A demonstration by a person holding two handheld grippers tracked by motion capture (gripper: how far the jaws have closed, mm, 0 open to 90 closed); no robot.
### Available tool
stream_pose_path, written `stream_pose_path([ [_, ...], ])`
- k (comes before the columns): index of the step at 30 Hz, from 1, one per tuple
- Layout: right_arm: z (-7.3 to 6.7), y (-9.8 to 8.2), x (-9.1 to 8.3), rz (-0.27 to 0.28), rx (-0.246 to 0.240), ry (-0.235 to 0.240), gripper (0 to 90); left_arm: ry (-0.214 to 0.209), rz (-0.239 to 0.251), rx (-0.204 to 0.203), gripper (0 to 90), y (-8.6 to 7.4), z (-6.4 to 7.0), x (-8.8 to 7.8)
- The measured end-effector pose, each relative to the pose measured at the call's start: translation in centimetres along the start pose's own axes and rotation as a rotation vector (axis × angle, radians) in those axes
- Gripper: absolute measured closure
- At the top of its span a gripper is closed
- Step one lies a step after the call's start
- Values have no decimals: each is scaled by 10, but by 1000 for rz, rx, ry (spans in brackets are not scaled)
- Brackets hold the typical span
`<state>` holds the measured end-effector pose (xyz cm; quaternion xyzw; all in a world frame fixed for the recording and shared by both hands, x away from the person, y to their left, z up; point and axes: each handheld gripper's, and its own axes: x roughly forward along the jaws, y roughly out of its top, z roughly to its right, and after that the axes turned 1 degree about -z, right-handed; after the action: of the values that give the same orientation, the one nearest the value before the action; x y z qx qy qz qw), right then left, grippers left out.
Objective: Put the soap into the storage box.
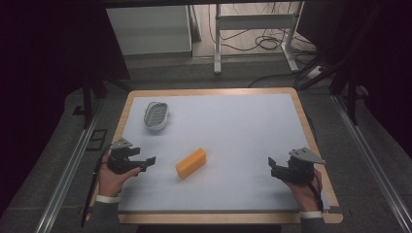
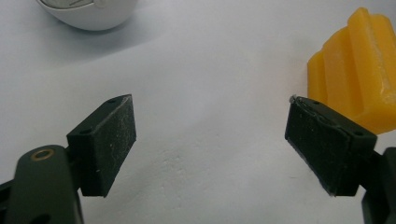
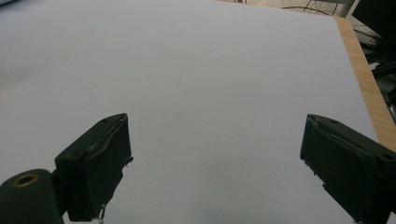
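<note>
Left to right, all placed relative to the yellow block [image 1: 191, 163].

The left gripper [image 1: 148, 162] is seen in the high view just left of the yellow block, held in a hand [image 1: 112, 178] at the near-left part of the white mat [image 1: 243, 126]. Its jaws are spread wide, with nothing between them and the pads touching nothing. In the left gripper view [image 2: 210, 149] the yellow block [image 2: 362, 79] is shown just beyond the tip of the jaw at the picture's right; whether that tip touches the block cannot be told. Ridged steps are seen along the block's side.

A white oval dish with a wire handle [image 1: 157, 115] is seen behind the yellow block and to its left, well apart from it; its rim [image 2: 88, 14] is caught at the top of the left gripper view.

The yellow block is lain flat on the mat, long axis slanted, nearer the front edge than the back, left of centre.

The right gripper [image 1: 273, 167] is held well to the right of the yellow block, near the mat's right edge, by the other hand [image 1: 305, 190]. Its jaws are parted wide too, as shown in the right gripper view [image 3: 215, 158], with bare mat between them. The wooden table edge [image 3: 369, 88] is seen past the mat, on the far side from the block.
</note>
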<state>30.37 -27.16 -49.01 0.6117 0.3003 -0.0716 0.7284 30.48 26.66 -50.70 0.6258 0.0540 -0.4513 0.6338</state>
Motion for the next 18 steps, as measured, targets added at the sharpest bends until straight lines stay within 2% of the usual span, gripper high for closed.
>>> stream_pose_path([
  [3, 0, 0, -1, -3, 7, 4, 91, 10, 13, 1, 182, 0, 1, -2],
  [4, 1, -1, -1, -12, 2, 3, 95, 35, 40, 11, 193, 1, 3, -6],
  [5, 1, -1, -1, -12, 2, 3, 95, 35, 40, 11, 194, 1, 3, -6],
  [8, 1, -3, 0, -35, -20, -15, 97, 25, 46, 19, 193, 4, 6, -11],
  [15, 3, -6, 3, -55, -28, -12, 97, 22, 35, 23, 195, 4, 6, -10],
  [18, 2, -6, 3, -63, -45, -11, 97, -3, 27, 27, 191, 8, 10, -12],
])
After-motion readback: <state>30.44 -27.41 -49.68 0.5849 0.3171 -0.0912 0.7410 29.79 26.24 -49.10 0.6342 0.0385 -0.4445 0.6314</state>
